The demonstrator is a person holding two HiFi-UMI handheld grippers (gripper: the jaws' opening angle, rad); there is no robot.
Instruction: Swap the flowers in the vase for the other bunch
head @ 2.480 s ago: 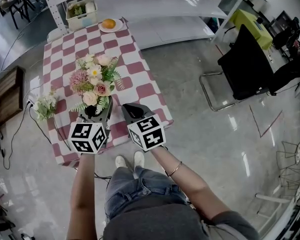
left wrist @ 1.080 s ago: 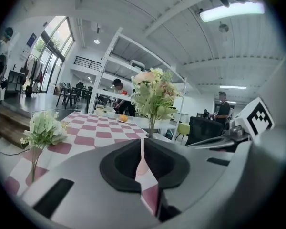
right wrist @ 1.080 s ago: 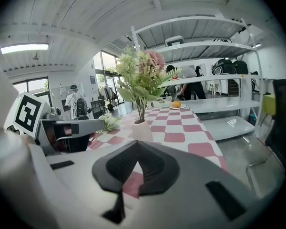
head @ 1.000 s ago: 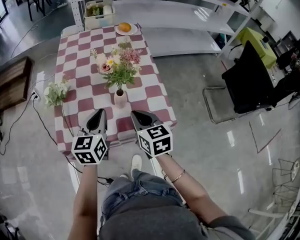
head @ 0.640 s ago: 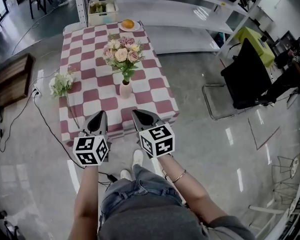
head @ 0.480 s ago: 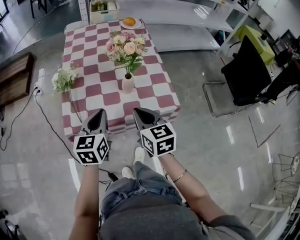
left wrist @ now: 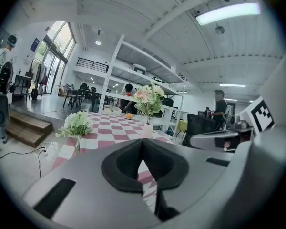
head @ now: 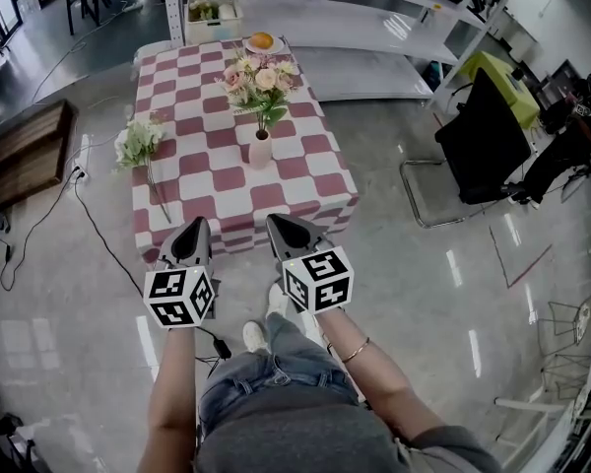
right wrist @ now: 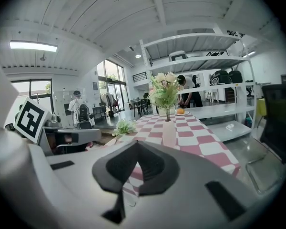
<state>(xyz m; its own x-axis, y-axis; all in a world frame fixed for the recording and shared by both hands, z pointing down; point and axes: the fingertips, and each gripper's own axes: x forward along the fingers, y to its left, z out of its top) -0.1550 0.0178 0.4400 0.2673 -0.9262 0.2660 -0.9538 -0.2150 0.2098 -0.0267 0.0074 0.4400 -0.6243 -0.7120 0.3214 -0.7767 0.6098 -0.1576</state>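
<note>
**A:** Backed well off the table. A couple of seconds ago had the left gripper and right gripper right up at the vase. Now holding both out over bare floor, short of the near table edge.

**B:** Grip state?

**A:** Both pairs of fingers pressed together, nothing between. Confirmed in the left gripper view and the right gripper view: closed to a single seam in each.

**B:** Meaning for the swap?

**A:** Hard to call. Mixed pink-and-cream bouquet standing upright in the vase, mid-table. White bunch lying flat at the table's left edge, stem toward the near side, well apart from the vase. Could be wrapped up already, could be not yet started. No telling from this layout alone.

**B:** Anything within reach?

**A:** Nothing. Vase well ahead of the fingertips, roughly between the two lines of aim, a touch closer to the right one. White bunch ahead and off to the left of the left gripper. Probably needs stepping back in and opening up before any grab.
</note>
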